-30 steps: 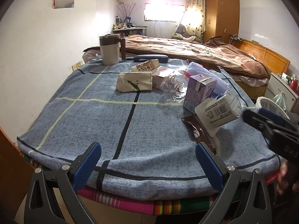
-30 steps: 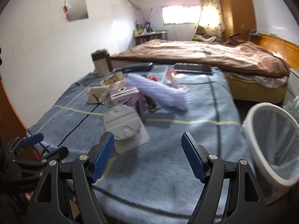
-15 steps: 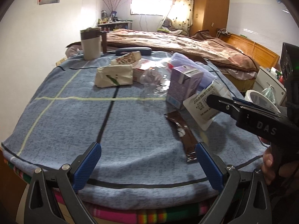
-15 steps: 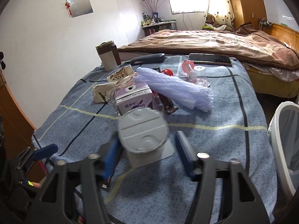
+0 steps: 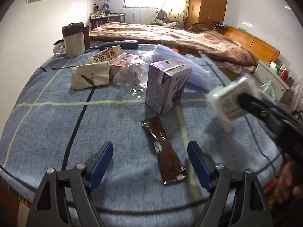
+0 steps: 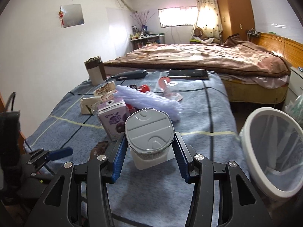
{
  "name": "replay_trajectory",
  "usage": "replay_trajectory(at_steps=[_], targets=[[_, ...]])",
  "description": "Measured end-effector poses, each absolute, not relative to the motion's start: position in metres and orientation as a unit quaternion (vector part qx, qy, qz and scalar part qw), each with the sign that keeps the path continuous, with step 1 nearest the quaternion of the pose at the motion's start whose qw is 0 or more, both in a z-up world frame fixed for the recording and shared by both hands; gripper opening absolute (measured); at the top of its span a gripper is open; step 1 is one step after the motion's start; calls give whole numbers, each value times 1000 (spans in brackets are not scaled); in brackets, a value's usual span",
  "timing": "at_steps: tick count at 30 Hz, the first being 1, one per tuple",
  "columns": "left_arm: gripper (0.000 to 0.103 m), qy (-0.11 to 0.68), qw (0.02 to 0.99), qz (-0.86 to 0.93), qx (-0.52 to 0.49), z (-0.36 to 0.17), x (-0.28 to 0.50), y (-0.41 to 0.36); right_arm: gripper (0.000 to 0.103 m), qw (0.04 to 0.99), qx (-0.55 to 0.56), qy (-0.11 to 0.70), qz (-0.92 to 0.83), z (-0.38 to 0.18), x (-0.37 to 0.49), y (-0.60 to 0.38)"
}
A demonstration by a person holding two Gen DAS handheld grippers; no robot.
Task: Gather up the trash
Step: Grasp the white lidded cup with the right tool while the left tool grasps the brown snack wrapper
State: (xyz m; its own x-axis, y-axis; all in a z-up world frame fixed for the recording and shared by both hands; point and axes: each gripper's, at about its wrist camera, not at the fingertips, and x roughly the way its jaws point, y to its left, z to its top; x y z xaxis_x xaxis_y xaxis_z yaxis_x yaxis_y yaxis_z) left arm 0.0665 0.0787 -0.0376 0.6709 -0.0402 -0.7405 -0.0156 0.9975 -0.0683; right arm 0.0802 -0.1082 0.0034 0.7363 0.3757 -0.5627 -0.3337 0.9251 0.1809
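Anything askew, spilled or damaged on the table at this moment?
Nothing spilled. The clear plastic bottle lies crushed on its side beside the upright purple carton. A brown wrapper lies flat and empty, between the left gripper's open jaws. The right gripper holds the foil-lidded white cup tipped.

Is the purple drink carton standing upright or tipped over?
Upright: the purple carton stands on its base on the blue cloth, folded top facing up.
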Motion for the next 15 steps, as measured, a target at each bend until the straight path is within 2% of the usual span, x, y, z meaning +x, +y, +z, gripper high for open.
replay_trajectory(at_steps=[8, 10, 13, 15], targets=[[54, 421, 907, -12, -23, -46, 74, 68, 50, 935, 39, 302, 182, 5, 79, -120], [36, 418, 908, -13, -30, -46, 75, 70, 50, 935, 41, 302, 181, 5, 80, -123], [24, 416, 909, -7, -33, -46, 77, 73, 50, 935, 42, 301, 183, 5, 77, -125], [22, 416, 909, -10, -37, -45, 77, 73, 50, 935, 43, 300, 183, 5, 76, -127]])
